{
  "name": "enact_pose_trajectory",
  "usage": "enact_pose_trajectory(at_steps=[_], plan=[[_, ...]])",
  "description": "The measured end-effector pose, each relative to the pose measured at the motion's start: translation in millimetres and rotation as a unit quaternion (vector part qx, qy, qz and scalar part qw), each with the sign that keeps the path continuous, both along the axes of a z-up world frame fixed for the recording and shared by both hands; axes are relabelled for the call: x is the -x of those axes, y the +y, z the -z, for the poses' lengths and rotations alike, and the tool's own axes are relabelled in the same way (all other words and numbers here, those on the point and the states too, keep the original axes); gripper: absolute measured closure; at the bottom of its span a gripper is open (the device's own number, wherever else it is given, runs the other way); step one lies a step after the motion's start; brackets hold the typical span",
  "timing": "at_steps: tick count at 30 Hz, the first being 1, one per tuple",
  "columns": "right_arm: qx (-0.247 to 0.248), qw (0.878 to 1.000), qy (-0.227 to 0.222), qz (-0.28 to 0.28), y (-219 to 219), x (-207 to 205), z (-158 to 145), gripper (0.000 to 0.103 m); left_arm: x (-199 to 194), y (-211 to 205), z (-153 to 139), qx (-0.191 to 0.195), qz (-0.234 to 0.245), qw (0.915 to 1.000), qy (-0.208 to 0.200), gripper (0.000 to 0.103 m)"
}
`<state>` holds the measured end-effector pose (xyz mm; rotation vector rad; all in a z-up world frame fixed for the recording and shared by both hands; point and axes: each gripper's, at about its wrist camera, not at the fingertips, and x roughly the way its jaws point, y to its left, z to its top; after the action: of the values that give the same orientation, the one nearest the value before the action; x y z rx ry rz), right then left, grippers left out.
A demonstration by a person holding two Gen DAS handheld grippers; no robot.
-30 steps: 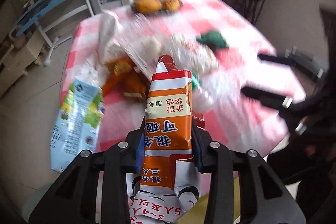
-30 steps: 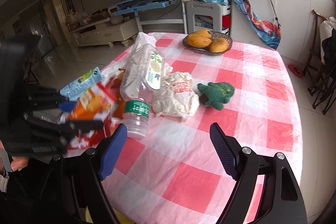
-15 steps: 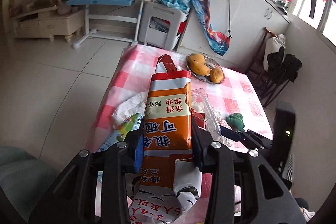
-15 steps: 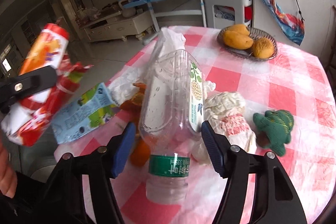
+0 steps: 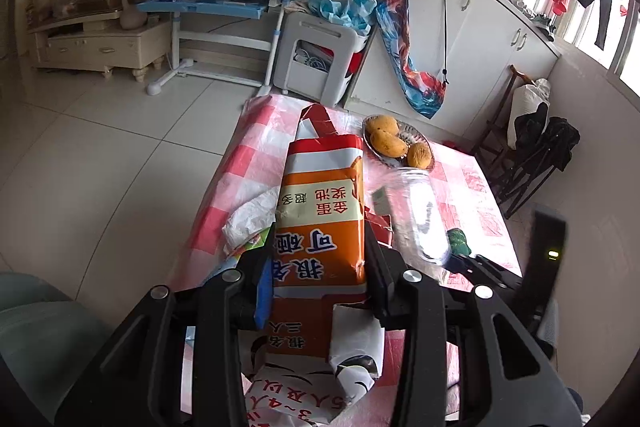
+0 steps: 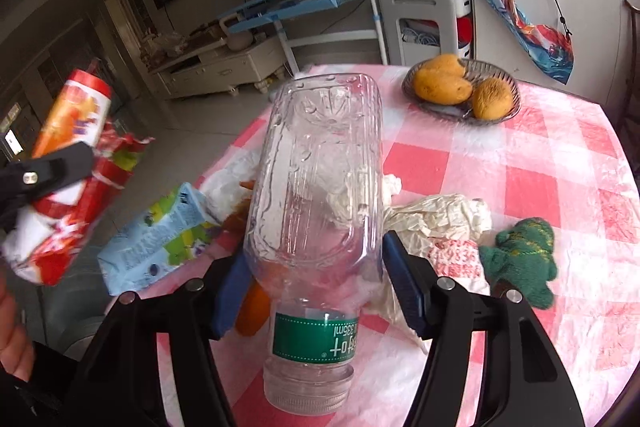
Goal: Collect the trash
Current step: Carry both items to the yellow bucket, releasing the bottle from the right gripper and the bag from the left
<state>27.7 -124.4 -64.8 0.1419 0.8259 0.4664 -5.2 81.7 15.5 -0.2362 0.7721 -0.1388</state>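
An orange, red and white snack wrapper (image 5: 320,195) stands up between the pads of my left gripper (image 5: 320,263), which is shut on it and holds it above the table's left edge. In the right wrist view the same wrapper (image 6: 76,131) hangs at the left, off the table. My right gripper (image 6: 314,259) has its blue pads against both sides of a clear plastic bottle (image 6: 320,163) with a green label. The bottle's cap end points toward the camera and its base is tipped up. From the left wrist view the bottle (image 5: 424,211) is blurred.
On the red-and-white checked tablecloth (image 6: 540,163) lie a blue-green drink carton (image 6: 160,239), crumpled white paper (image 6: 444,223), a green plush toy (image 6: 524,259), orange scraps (image 6: 252,311) and a dish of mangoes (image 6: 464,91). A person's hand (image 6: 12,339) shows at the lower left.
My right gripper went forward over the bottle and its jaws narrowed onto it; the bottle now tips up. My left gripper lifted the wrapper away to the left and rolled.
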Motion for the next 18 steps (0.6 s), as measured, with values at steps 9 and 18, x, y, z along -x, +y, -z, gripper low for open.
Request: enact_pose_trajectory(at_steps=[9,18], plan=[[-0.092,0.995,-0.013,-0.044,-25,80,-35,0.041,11,5,-15,0.006,-0.017,0.9991,-0.039,0.066],[-0.023,0.971,0.060,-0.231,18,147,-12,0.040,31,10,-25,0.001,-0.007,0.9977,-0.067,0.066]])
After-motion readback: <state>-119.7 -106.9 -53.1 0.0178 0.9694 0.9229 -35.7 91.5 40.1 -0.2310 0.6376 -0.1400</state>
